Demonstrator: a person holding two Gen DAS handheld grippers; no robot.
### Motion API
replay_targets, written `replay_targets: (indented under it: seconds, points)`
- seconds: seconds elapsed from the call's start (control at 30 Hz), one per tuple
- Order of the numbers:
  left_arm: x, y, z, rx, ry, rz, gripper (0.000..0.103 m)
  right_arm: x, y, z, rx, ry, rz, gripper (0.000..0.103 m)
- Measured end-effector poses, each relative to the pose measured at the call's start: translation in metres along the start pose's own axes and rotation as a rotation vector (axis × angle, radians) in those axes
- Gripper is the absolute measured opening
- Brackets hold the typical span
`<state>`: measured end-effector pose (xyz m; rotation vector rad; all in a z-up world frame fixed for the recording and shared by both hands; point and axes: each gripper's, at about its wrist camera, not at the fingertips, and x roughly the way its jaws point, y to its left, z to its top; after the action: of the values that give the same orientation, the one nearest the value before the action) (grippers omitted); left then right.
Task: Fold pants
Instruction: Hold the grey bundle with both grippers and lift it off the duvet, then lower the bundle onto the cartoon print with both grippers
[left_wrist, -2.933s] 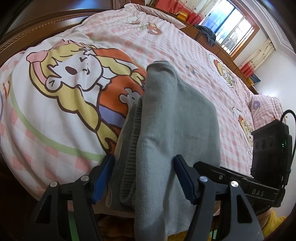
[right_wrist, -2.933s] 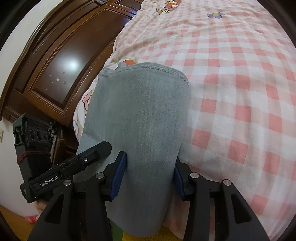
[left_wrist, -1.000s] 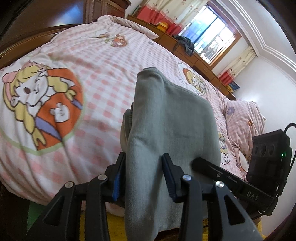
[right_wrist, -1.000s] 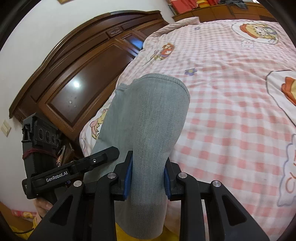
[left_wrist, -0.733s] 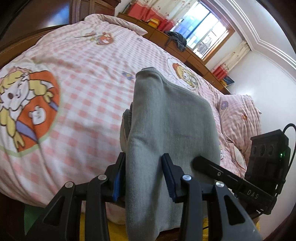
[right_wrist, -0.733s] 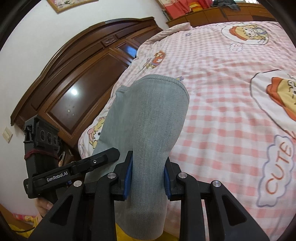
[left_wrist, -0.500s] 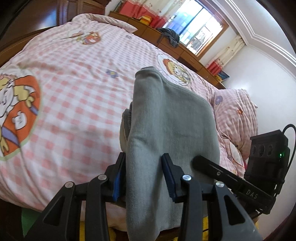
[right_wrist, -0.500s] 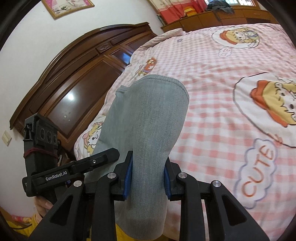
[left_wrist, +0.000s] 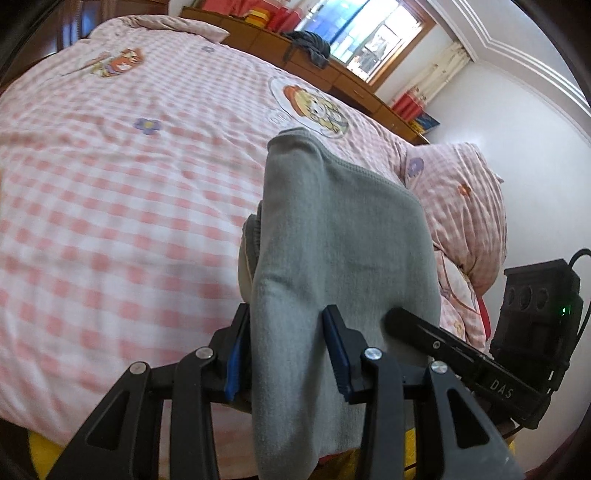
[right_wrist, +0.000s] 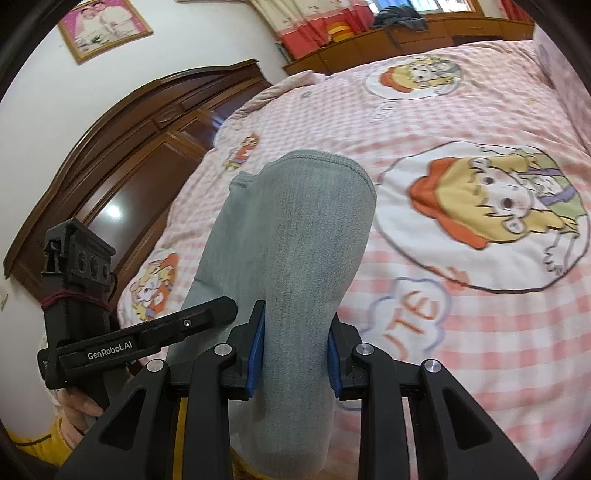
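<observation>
- Pants (left_wrist: 332, 236), left wrist view: grey knit fabric, bunched in several layers, held above the pink checked bedspread (left_wrist: 110, 192) near its near edge. A hemmed edge runs along the top of the bundle.
- Left gripper (left_wrist: 286, 350), same view: jaws partly closed, blue pads pressing both sides of a thick fold of the pants. Fabric spills to the right over the other gripper's black body.
- A pillow (left_wrist: 461, 206) lies far right; a window (left_wrist: 369, 33) is beyond the bed.
- Pants (right_wrist: 295, 240), right wrist view: the same grey fabric rises between the jaws, rounded hem uppermost, over the cartoon-printed bedspread (right_wrist: 480, 332). A dark wooden headboard (right_wrist: 129, 177) stands to the left.
- Right gripper (right_wrist: 295, 350), same view: jaws drawn in narrower, pads clamped on a narrower fold of the pants.
- Risk: each grip takes bunched layers, so an inner layer could slip out and the fold come apart when laid down.
- Risk: fabric draped over the neighbouring gripper could snag as the hands part.
- Risk: the bundle hangs near the bed's near edge; a release here could let it slide off.
</observation>
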<state>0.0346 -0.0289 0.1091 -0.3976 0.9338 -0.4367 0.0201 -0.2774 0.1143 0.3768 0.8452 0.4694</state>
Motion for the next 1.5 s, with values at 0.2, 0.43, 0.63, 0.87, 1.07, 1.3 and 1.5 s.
replay_targets:
  seconds: [0.2, 0.43, 0.63, 0.87, 1.07, 1.3, 1.5]
  points:
    - [0.041, -0.033, 0.001, 0.048, 0.042, -0.014, 0.04, -0.003, -0.039, 0.008, 0.022, 0.002, -0.031, 0.029]
    - [0.081, -0.048, 0.004, 0.055, 0.071, -0.027, 0.04, 0.012, -0.078, 0.01, 0.076, 0.034, -0.058, 0.029]
    - [0.114, -0.045, 0.001, 0.067, 0.092, -0.014, 0.033, 0.031, -0.105, 0.003, 0.141, 0.054, -0.122, 0.03]
    - [0.126, -0.041, -0.005, 0.092, 0.112, 0.003, 0.033, 0.026, -0.11, -0.002, 0.172, 0.063, -0.189, 0.038]
    - [0.101, -0.06, -0.005, 0.157, 0.051, 0.031, 0.032, -0.006, -0.094, 0.004, 0.126, -0.062, -0.329, 0.038]
    - [0.099, -0.086, 0.006, 0.246, -0.011, 0.029, 0.024, 0.018, -0.093, 0.023, 0.083, -0.084, -0.315, 0.016]
    - [0.137, -0.064, -0.003, 0.207, 0.082, 0.081, 0.013, 0.054, -0.119, 0.025, 0.13, -0.035, -0.339, 0.005]
